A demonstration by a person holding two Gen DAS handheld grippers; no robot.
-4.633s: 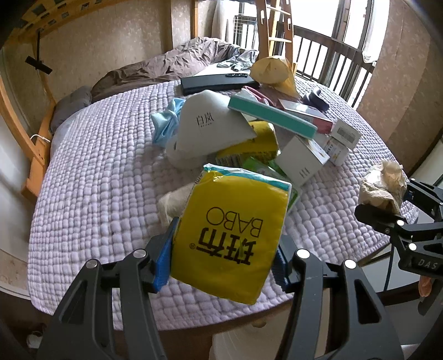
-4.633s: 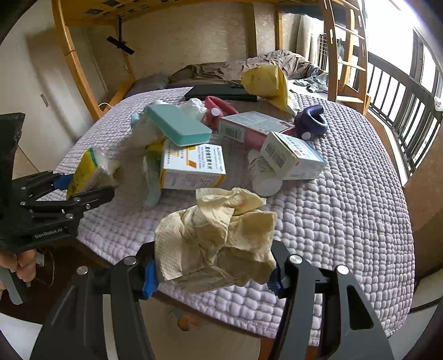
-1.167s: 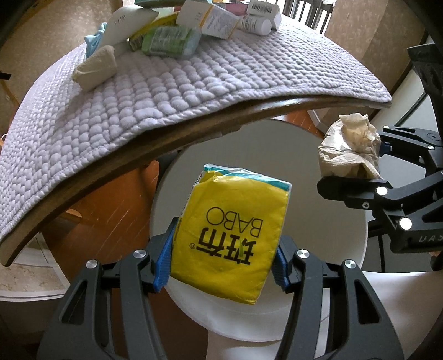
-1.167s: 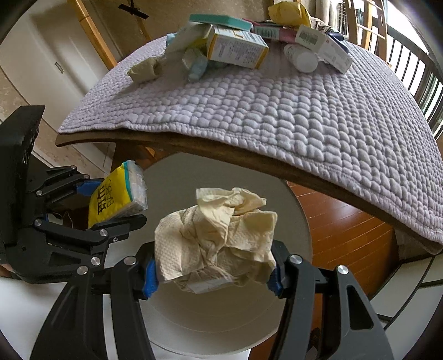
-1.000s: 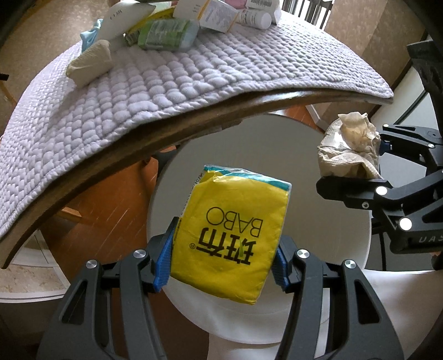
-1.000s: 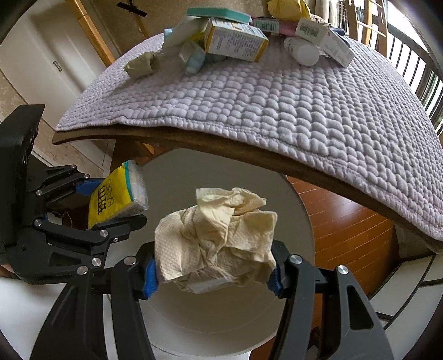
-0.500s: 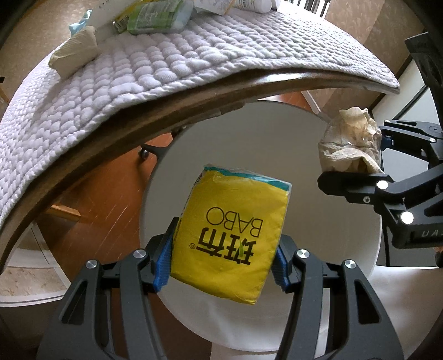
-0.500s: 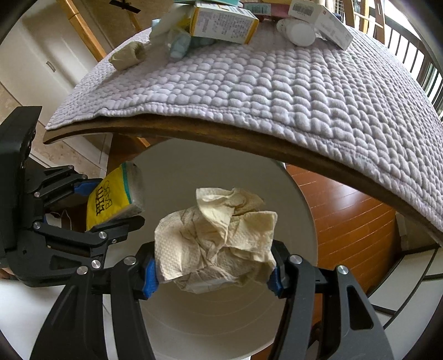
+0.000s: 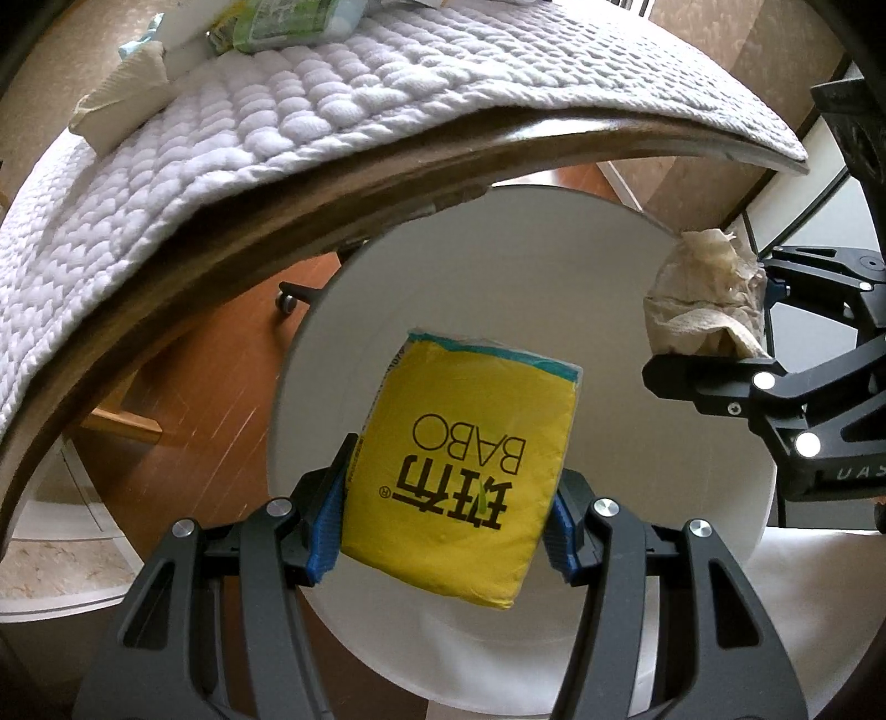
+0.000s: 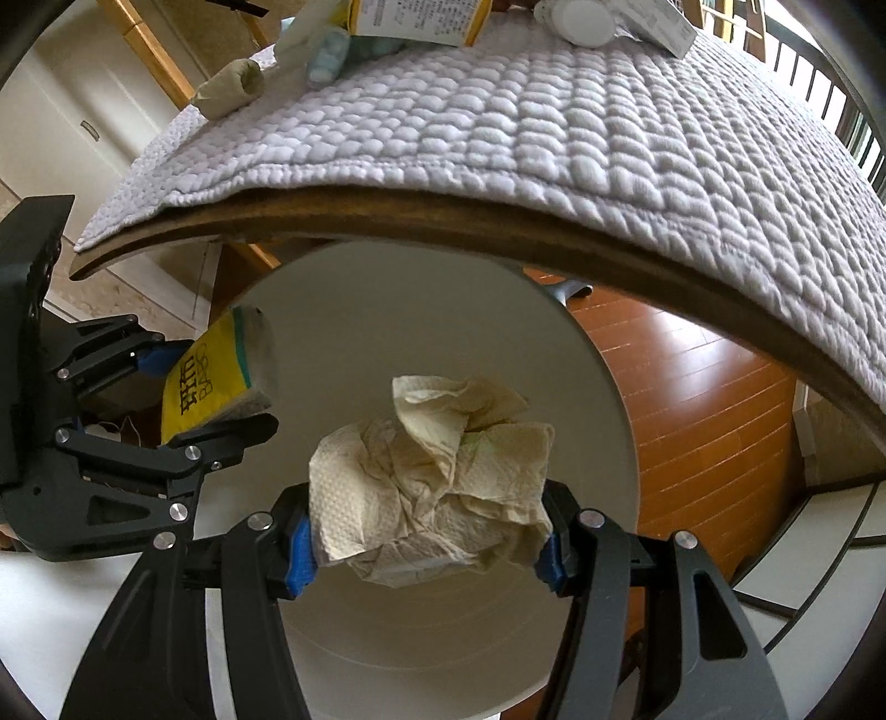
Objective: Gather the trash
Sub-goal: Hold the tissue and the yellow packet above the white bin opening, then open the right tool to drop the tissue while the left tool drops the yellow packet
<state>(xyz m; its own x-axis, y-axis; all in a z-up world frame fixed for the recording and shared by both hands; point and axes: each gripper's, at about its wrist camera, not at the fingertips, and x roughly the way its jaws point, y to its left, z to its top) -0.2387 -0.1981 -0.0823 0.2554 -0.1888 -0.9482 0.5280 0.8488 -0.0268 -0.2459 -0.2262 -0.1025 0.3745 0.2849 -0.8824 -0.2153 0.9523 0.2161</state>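
My left gripper (image 9: 443,526) is shut on a yellow tissue pack (image 9: 470,471) printed BABO, held over the mouth of a white round bin (image 9: 498,266). My right gripper (image 10: 426,543) is shut on a crumpled beige paper towel (image 10: 437,498), also above the bin (image 10: 398,310). In the left wrist view the right gripper (image 9: 714,354) with the paper towel (image 9: 703,293) hangs at the bin's right rim. In the right wrist view the left gripper (image 10: 183,387) with the tissue pack (image 10: 213,376) is at the bin's left side.
A table under a quilted lilac cloth (image 9: 277,122) juts over the bin's far side; its wooden edge (image 10: 498,221) is close above. Boxes, a bottle and packets (image 10: 415,16) lie on the cloth. Wooden floor (image 10: 703,387) surrounds the bin.
Both grippers have sunk below the table's edge, closer to the bin, which now fills more of each view. Both keep the same hold on their loads.
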